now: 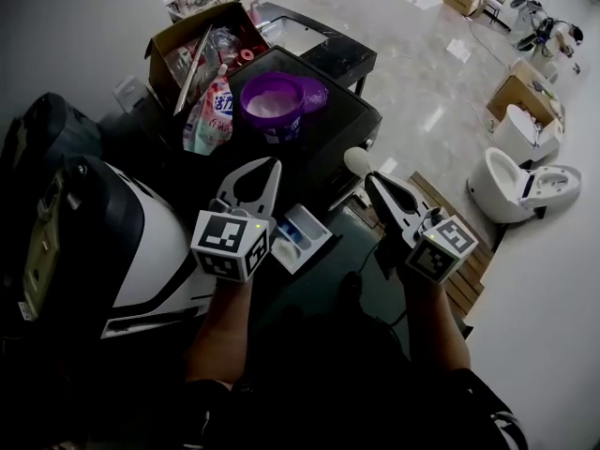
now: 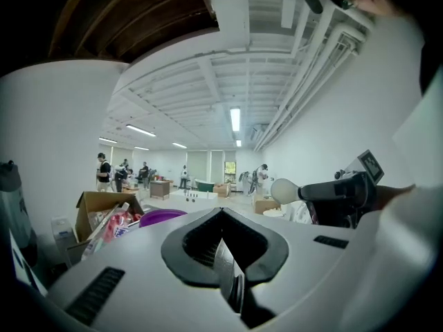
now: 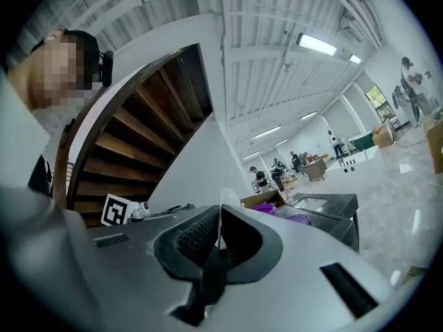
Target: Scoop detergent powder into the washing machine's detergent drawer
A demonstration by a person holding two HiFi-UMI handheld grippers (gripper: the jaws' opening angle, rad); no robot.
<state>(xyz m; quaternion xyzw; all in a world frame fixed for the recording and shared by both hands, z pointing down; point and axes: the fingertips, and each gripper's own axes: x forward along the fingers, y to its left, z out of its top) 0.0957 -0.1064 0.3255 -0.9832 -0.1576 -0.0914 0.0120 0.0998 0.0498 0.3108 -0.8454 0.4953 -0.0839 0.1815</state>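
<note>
A purple detergent tub (image 1: 271, 104) stands open on a dark machine top (image 1: 352, 111), its lid (image 1: 316, 93) beside it. Below, the white detergent drawer (image 1: 302, 236) is pulled out, with blue compartments. My left gripper (image 1: 273, 165) hovers over the machine's front edge, just short of the tub, its jaws shut with nothing seen between them. My right gripper (image 1: 373, 177) is shut on the handle of a white scoop (image 1: 356, 160), held in the air right of the tub and above the drawer. From the left gripper view the scoop (image 2: 284, 191) shows as a pale bowl; whether it holds powder is hidden.
A cardboard box (image 1: 192, 40) of bottles and a detergent bag (image 1: 214, 111) sit left of the tub. A white round-fronted machine (image 1: 150, 242) is at lower left. A second dark unit (image 1: 323, 45) stands behind. A toilet (image 1: 514, 187) and wooden pallet (image 1: 464, 270) lie right.
</note>
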